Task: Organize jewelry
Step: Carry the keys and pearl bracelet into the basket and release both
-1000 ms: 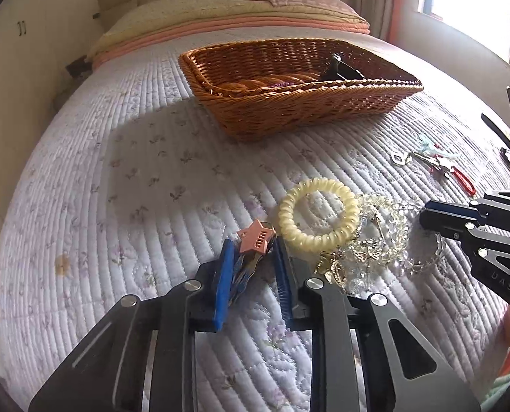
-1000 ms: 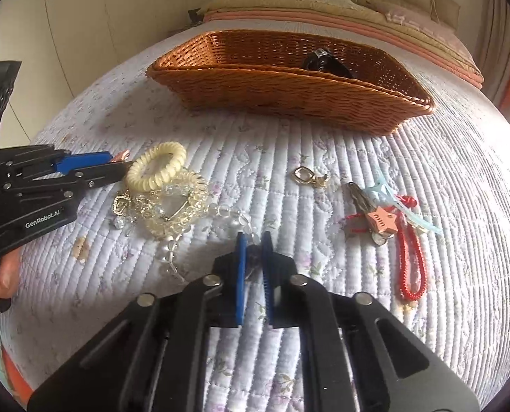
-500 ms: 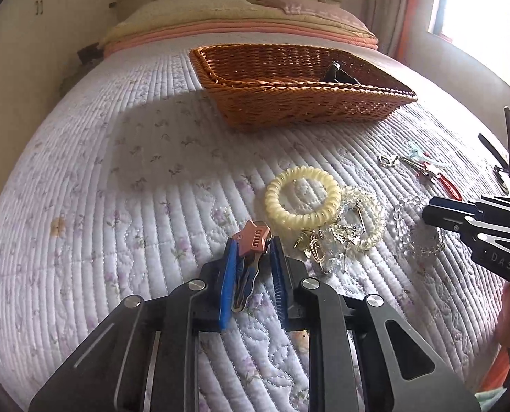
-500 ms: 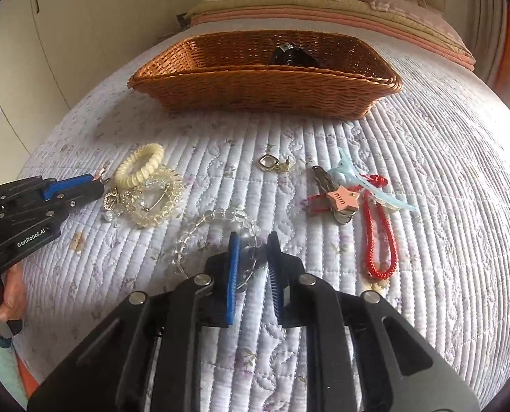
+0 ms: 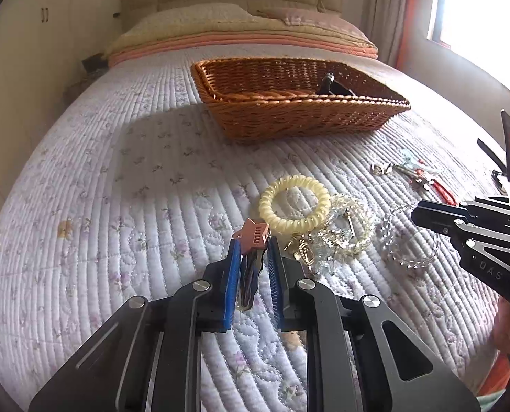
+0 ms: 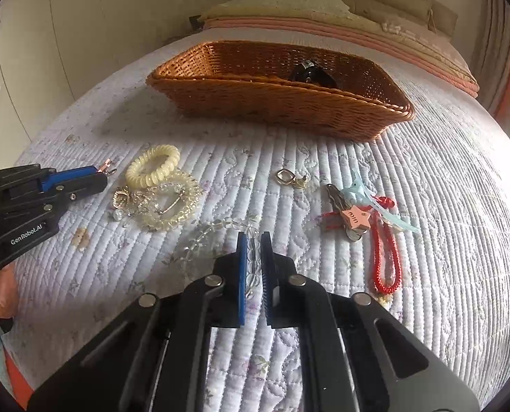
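Observation:
My left gripper [image 5: 253,247] is shut on a pink star hair clip [image 5: 253,235], held just above the quilt beside a cream coil bracelet [image 5: 294,206] and a pile of clear and gold jewelry [image 5: 330,240]. My right gripper [image 6: 254,240] is shut on a clear bead bracelet [image 6: 217,230] that also shows in the left wrist view [image 5: 406,237], partly lifted. A wicker basket [image 5: 289,116] sits further back on the bed, with a dark item [image 6: 310,73] inside.
To the right lie a gold earring [image 6: 286,176], a second pink star clip [image 6: 354,218], a light blue clip [image 6: 361,189] and a red bead string [image 6: 387,261]. Pillows [image 5: 241,27] are at the head of the bed. A window is at the right.
Both grippers have pulled back and risen. The right gripper has dragged the clear bead bracelet away from the jewelry pile. The left still holds the star clip.

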The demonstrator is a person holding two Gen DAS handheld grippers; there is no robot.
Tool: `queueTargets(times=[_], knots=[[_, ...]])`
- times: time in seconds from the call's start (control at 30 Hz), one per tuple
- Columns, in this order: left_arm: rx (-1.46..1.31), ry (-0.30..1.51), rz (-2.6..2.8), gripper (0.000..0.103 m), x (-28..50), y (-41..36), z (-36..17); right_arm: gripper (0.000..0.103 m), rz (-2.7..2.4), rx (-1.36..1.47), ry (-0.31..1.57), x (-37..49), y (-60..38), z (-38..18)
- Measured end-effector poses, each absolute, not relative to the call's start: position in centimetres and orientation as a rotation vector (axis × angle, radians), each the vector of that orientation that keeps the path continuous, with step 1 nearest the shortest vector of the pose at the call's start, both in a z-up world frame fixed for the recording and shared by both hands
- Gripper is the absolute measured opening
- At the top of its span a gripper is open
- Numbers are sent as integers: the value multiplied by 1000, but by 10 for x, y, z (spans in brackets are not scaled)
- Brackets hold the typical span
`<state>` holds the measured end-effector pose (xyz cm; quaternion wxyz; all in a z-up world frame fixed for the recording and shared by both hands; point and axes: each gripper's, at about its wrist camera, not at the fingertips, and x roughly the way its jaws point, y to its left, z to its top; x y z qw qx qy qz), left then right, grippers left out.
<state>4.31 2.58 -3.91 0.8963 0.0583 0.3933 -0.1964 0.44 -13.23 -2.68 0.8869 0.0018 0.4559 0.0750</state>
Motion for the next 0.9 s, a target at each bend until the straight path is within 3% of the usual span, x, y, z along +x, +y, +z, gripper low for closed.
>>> queueTargets(times=[0.57, 0.9], knots=[[39, 649, -450, 14, 21, 26, 22, 6, 186, 31, 797, -13, -139, 49], [64, 546, -472, 15, 54, -1, 69, 6, 173, 25, 663, 41, -153, 108]])
